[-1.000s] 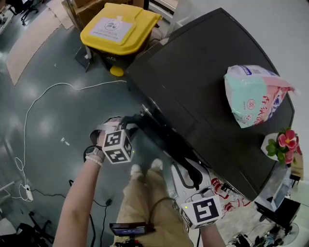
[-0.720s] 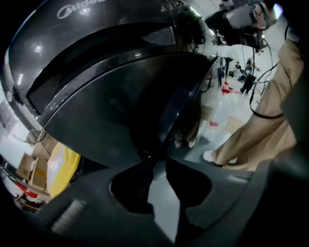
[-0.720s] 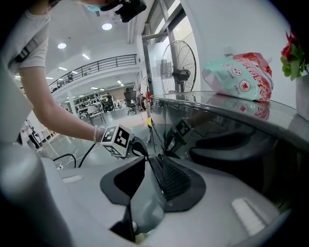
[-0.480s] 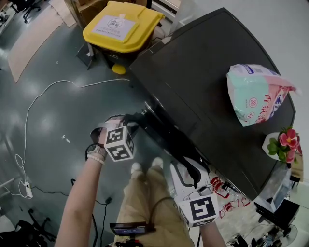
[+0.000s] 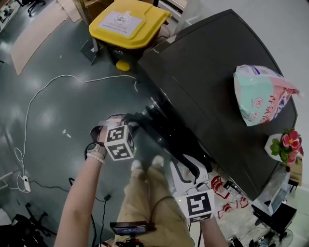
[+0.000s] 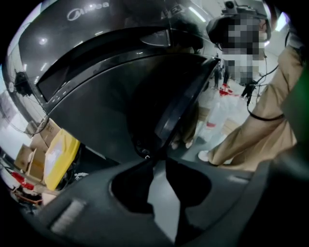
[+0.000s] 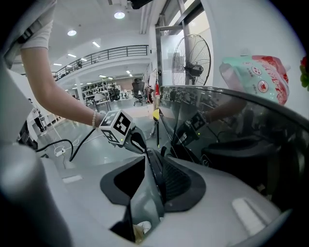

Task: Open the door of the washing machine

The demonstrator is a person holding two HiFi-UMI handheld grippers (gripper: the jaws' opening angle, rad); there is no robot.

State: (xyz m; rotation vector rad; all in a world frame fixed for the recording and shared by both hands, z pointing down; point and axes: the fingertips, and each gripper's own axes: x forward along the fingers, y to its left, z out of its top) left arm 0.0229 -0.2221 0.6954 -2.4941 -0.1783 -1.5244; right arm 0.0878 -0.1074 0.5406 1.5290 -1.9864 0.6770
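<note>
Little differs from a second ago: both grippers stay on door rim and door hangs ajar as before. Camera drifts, so yellow bin (image 5: 129,21) sits nearer top edge.

Washing machine (image 5: 212,96), dark grey front-loader, fills right of head view. Round dark door (image 5: 166,137) stands part-open off its front, between person's hands.

Left gripper (image 5: 130,117) jaws pinch rim at its left side. Right gripper (image 5: 186,169) jaws clamp same rim at its right side, barely apart.

Midea lettering (image 6: 88,10) reads on front panel. White label (image 5: 124,20) on bin lid, print illegible. Pink-and-green packet (image 5: 263,94) lies on machine top.
</note>
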